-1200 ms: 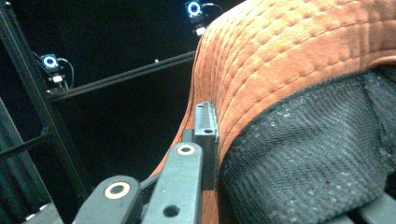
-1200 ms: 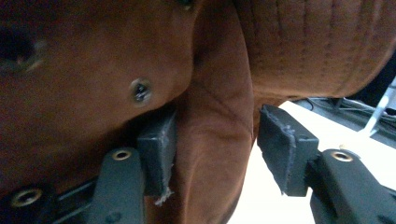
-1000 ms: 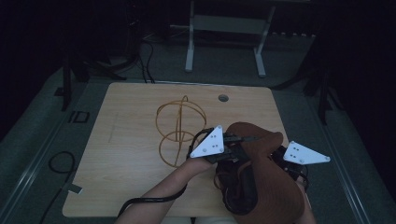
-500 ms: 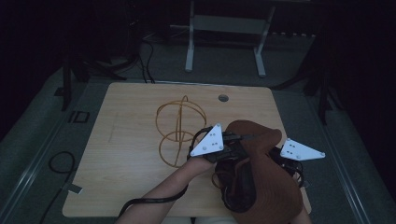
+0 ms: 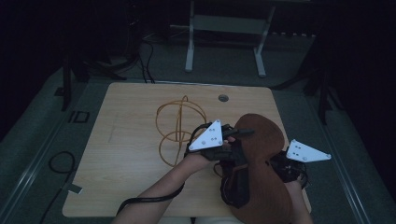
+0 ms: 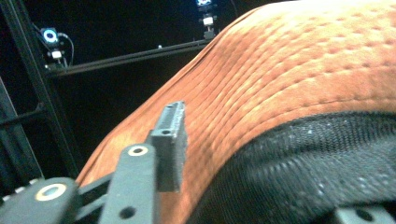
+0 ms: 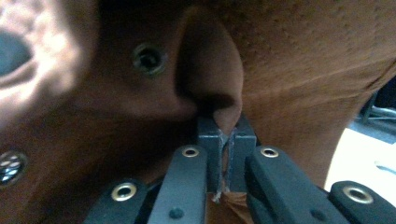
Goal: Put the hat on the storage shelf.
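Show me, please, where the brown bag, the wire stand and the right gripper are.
brown bag [image 5: 261, 140]: high view, upper panel.
wire stand [image 5: 180, 122]: high view, central upright wire.
right gripper [image 7: 226, 135]: right gripper view, between the fingertips.

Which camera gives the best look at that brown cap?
The high view: the whole brown cap shows, between both grippers. The left gripper view gives a close stretch of its stitched brim and black mesh; the right gripper view, a fold pinched in the right gripper.

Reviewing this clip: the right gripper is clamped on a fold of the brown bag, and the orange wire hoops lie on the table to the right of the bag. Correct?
Not quite. The orange wire hoops lie to the left of the brown bag, as the high view shows. The rest holds: in the right gripper view, the right gripper is clamped on a fold of the bag.
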The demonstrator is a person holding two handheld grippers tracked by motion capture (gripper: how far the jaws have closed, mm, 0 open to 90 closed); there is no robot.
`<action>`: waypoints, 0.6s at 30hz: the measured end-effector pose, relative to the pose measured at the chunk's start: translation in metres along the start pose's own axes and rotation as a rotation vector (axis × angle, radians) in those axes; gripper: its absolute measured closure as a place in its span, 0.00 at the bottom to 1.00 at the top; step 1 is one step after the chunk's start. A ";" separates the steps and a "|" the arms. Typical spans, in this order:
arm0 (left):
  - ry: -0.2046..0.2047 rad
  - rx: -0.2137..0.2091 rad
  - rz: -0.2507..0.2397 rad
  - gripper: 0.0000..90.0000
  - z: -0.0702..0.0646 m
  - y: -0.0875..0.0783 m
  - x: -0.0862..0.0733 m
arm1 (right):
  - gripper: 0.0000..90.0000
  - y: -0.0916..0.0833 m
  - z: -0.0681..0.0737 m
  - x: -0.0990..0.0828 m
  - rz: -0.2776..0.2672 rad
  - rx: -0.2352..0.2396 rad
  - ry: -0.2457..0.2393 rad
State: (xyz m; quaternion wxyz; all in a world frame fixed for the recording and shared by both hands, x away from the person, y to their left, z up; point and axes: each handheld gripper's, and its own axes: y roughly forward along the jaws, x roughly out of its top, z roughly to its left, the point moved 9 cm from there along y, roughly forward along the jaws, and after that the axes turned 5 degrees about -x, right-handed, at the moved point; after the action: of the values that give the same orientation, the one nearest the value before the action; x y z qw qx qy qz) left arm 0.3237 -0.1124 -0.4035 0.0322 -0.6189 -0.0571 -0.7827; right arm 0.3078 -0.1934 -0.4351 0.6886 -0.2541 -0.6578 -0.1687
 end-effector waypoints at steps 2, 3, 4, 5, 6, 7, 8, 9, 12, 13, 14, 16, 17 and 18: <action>0.019 0.022 0.012 0.54 0.002 -0.002 0.003 | 0.97 -0.002 -0.002 0.003 -0.010 -0.008 -0.001; 0.036 0.041 0.023 0.52 0.003 -0.003 0.004 | 0.97 -0.004 -0.003 0.005 -0.016 -0.010 0.005; 0.042 0.053 0.033 0.49 0.005 -0.004 0.004 | 0.97 -0.005 -0.004 0.007 -0.020 -0.014 0.008; 0.045 0.071 0.055 0.46 0.007 -0.005 0.003 | 0.97 -0.006 -0.005 0.008 -0.027 -0.019 0.009; 0.049 0.083 0.069 0.44 0.008 -0.007 0.002 | 0.97 -0.008 -0.006 0.010 -0.035 -0.023 0.015; 0.046 0.091 0.070 0.44 0.009 -0.009 0.002 | 0.97 -0.010 -0.008 0.012 -0.046 -0.030 0.016; 0.038 0.107 0.080 0.43 0.011 -0.012 0.001 | 0.97 -0.012 -0.010 0.014 -0.053 -0.039 0.018; 0.032 0.125 0.087 0.41 0.013 -0.014 0.000 | 0.97 -0.015 -0.012 0.016 -0.060 -0.046 0.021; 0.007 0.154 0.093 0.37 0.017 -0.023 0.001 | 0.97 -0.022 -0.020 0.021 -0.076 -0.077 0.027; 0.003 0.165 0.091 0.35 0.018 -0.025 0.003 | 0.97 -0.024 -0.022 0.023 -0.080 -0.087 0.025; 0.000 0.171 0.096 0.32 0.019 -0.028 0.003 | 0.97 -0.026 -0.025 0.024 -0.084 -0.095 0.031; 0.002 0.181 0.102 0.32 0.019 -0.035 0.006 | 0.97 -0.030 -0.030 0.027 -0.092 -0.117 0.035; -0.001 0.185 0.102 0.32 0.019 -0.038 0.007 | 0.97 -0.032 -0.032 0.028 -0.097 -0.125 0.036; -0.007 0.191 0.104 0.31 0.019 -0.042 0.008 | 0.97 -0.033 -0.035 0.029 -0.100 -0.132 0.036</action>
State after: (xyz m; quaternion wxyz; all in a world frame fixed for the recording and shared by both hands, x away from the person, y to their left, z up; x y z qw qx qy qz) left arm 0.3349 -0.0685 -0.3933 0.1313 -0.6180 -0.0995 -0.7687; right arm 0.3200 -0.2369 -0.4019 0.6729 -0.2629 -0.6445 -0.2504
